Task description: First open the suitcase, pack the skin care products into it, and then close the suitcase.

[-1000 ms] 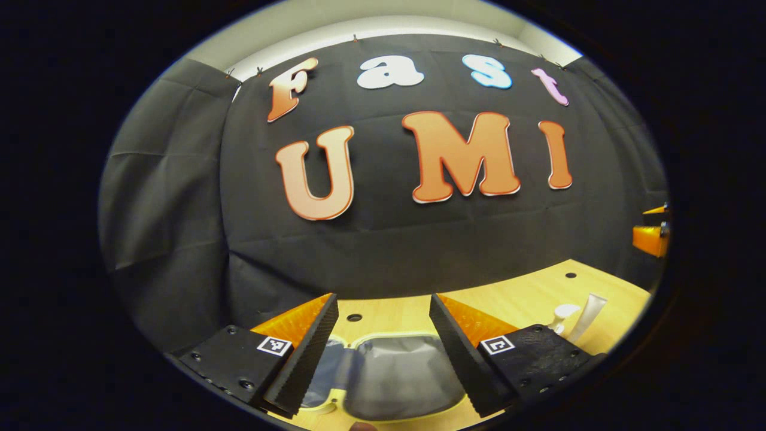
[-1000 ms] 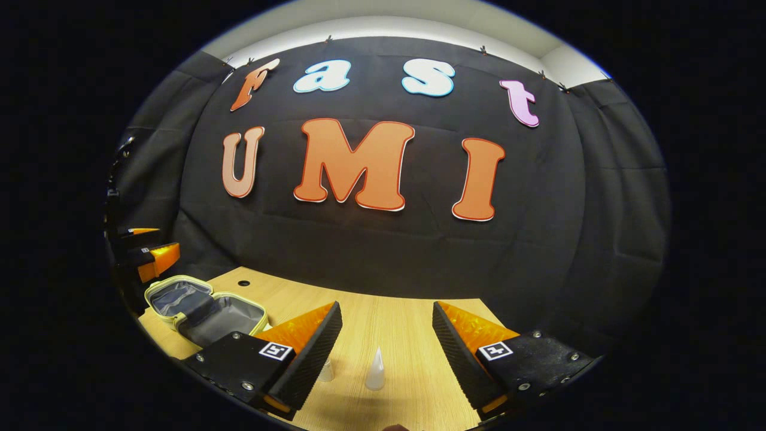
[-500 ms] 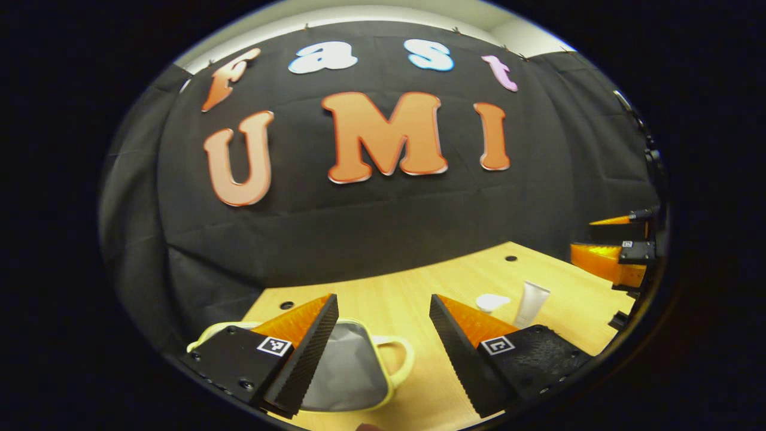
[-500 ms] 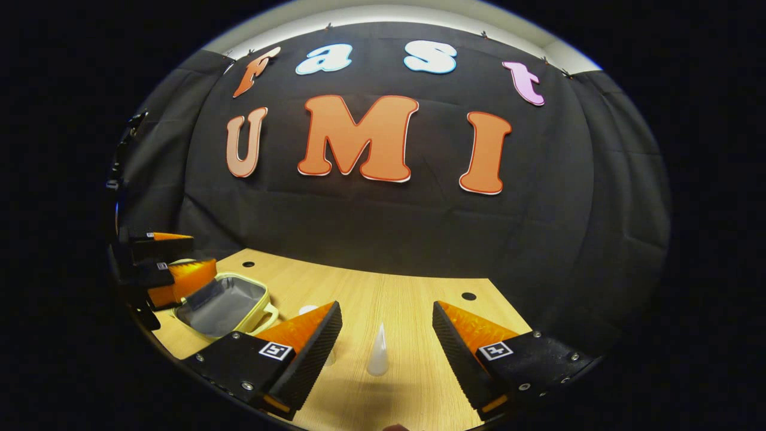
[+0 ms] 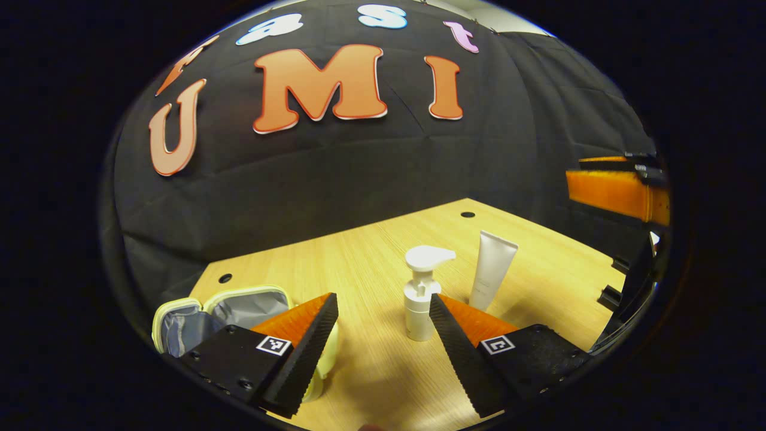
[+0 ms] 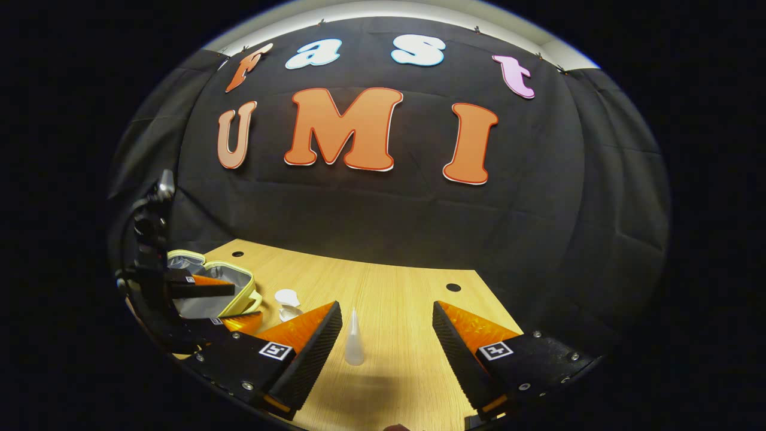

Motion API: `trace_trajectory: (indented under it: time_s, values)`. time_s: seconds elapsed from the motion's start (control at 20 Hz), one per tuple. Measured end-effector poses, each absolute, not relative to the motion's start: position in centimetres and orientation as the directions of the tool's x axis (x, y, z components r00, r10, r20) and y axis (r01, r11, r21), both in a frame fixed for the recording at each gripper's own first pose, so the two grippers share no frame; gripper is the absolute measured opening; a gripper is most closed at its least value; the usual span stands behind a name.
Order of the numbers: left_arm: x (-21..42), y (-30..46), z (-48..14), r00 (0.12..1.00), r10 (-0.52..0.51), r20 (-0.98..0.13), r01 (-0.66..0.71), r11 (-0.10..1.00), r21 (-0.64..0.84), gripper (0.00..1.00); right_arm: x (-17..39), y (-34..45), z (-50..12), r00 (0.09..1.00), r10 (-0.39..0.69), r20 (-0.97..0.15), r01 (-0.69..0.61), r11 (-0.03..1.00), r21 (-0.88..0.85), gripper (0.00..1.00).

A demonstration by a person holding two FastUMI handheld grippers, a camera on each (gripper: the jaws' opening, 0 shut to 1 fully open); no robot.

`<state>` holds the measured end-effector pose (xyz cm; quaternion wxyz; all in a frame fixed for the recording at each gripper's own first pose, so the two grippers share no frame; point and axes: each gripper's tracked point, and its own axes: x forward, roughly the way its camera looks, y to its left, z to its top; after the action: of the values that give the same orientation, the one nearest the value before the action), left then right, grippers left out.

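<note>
A small pale-yellow suitcase (image 5: 239, 308) lies open on the wooden table, its grey lining showing; in the right gripper view the suitcase (image 6: 224, 287) sits at the far left. A white pump bottle (image 5: 421, 293) stands upright just ahead of my left gripper (image 5: 383, 356), which is open and empty. A white tube (image 5: 492, 269) stands on its cap beside the bottle. In the right gripper view the tube (image 6: 354, 338) stands just ahead of my right gripper (image 6: 388, 359), open and empty, and the pump bottle's head (image 6: 287, 301) peeks past its left finger.
The wooden table (image 6: 395, 299) has small round holes near its back edge and ends at the black cloth wall. My left gripper (image 6: 197, 299) hovers by the suitcase in the right gripper view; my right gripper (image 5: 610, 191) shows at the far right of the left gripper view.
My left gripper has swung right and tilted down, from over the open suitcase toward the pump bottle and tube. The right gripper has lowered slightly; the tube now sits closer to its left finger.
</note>
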<state>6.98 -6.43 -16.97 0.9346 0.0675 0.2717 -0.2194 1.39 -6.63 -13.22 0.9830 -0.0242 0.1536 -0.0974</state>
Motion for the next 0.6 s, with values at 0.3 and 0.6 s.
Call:
trace_trajectory:
  time_s: [0.3,0.6]
  values:
    - [7.7,-9.9,-23.7,0.673,-0.389,-0.629,0.489,0.872,-0.015,1.00,0.2,-8.8,-13.9,0.913,-0.244,-0.326,0.228,0.970,-0.087,0.97]
    - [9.3,-11.9,-27.9,0.620,-0.395,-0.677,0.497,0.866,-0.051,0.97,0.0,-9.0,-14.9,0.897,-0.257,-0.361,0.237,0.966,-0.100,0.97]
